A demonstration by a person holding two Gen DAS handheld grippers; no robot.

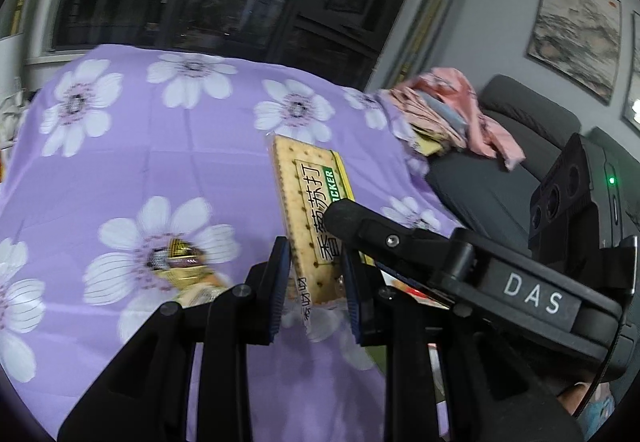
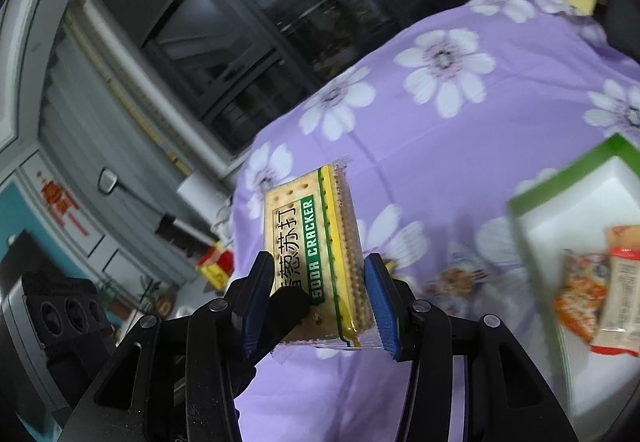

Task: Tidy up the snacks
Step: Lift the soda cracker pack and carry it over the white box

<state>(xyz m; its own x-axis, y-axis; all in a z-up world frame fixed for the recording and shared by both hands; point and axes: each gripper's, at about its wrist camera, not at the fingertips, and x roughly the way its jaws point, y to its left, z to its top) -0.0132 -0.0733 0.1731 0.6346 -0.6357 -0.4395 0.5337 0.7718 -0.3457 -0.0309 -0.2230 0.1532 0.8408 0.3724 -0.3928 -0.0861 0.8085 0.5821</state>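
A yellow and green soda cracker pack (image 1: 310,209) stands upright between the blue pads of my left gripper (image 1: 316,278), above the purple flowered cloth (image 1: 168,153). My right gripper (image 2: 318,296) also has the same pack (image 2: 316,242) between its pads, from the other side. Both grip the pack's lower end. A finger of the right gripper (image 1: 360,226) crosses the left view in front of the pack. A finger of the left gripper (image 2: 288,308) shows in the right view, low on the pack.
A small gold snack packet (image 1: 184,262) lies on the cloth at left. A white tray with a green rim (image 2: 576,201) at right holds several snack packets (image 2: 600,282). Pink folded cloths (image 1: 452,109) sit on a dark sofa (image 1: 500,169) beyond the table.
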